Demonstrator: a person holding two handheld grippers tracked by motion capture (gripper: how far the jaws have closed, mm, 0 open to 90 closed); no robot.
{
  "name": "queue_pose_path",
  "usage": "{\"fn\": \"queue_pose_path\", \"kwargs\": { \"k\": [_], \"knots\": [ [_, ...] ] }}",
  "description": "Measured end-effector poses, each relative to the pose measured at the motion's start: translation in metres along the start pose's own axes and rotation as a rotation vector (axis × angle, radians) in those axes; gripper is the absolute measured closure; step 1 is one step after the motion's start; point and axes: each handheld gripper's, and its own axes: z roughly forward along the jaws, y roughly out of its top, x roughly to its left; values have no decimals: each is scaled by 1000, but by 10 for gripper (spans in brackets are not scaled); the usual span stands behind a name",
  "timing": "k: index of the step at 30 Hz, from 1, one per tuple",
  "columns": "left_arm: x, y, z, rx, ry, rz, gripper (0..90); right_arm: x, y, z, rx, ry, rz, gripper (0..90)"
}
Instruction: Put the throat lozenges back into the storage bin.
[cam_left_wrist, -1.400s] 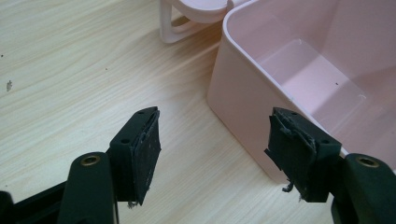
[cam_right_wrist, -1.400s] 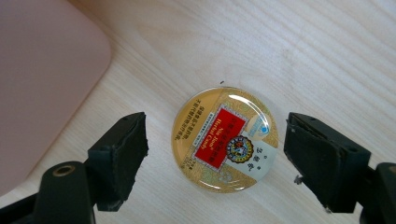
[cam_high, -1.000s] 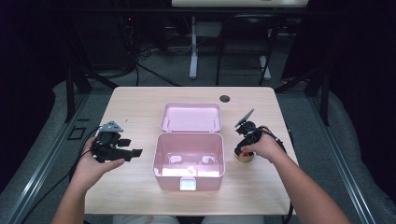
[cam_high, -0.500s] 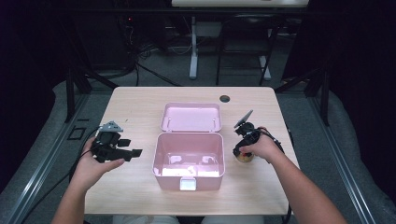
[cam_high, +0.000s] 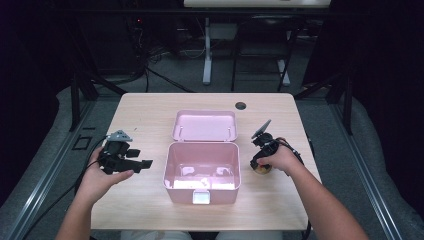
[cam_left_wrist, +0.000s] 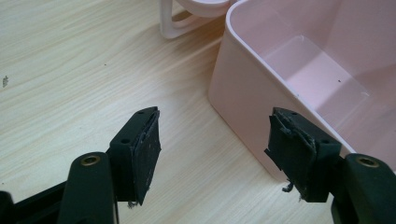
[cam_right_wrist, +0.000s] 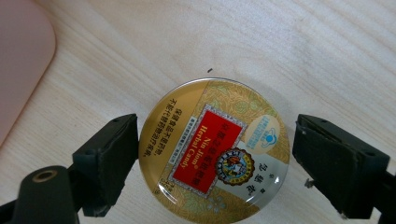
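While the right tongs (cam_right_wrist: 215, 154) point straight down at the desk (cam_high: 150, 115), their two black jaws stand open on either side of a round candy tin (cam_right_wrist: 214, 149). In the right gripper view the left jaw pad sits at or just beside the tin's rim, and the right jaw pad stands slightly apart from it; actual contact on the left side cannot be confirmed. The tin lies flat on the wood, lid up, with a gold patterned face, a red label panel and a pale blue-and-white emblem. A rounded pink corner appears at the left edge of that view. In the high view the right hand (cam_high: 280, 157) holds these tongs near the right edge of the desk, just right of the pink box (cam_high: 200, 192), and the tin shows as a small tan disc under the hand.

The left tongs (cam_left_wrist: 212, 149) are wide open and grip nothing. Their worn black pads (cam_left_wrist: 144, 149) frame bare wood and the near outer wall of the box. In the high view the left hand (cam_high: 107, 172) holds them near the left edge of the desk, jaws aimed toward the box and apart from it.

The box stands at the middle of the desk toward the near edge, with its lid (cam_high: 205, 125) folded back flat behind it. A white latch sits on its front wall. A dark round grommet (cam_high: 240, 105) lies near the far edge.
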Motion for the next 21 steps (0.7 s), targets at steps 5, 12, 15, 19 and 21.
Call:
{"fn": "queue_pose_path", "kwargs": {
  "k": [5, 12, 15, 19, 21],
  "knots": [
    [0, 0, 0, -2, -1, -1, 340, 0, 1, 3, 9, 0, -12, 147],
    [0, 0, 1, 5, -5, -1, 340, 0, 1, 6, 20, 4, -3, 150],
    [0, 0, 1, 3, -3, 0, 340, -1, 0, 9, 23, 6, 4, 152],
    [0, 0, 2, 4, -4, 0, 340, -2, 0, 11, 29, 12, 8, 153],
    [0, 0, 2, 9, -2, 1, 340, -2, 0, 11, 31, 13, 16, 158]
  ]
}}
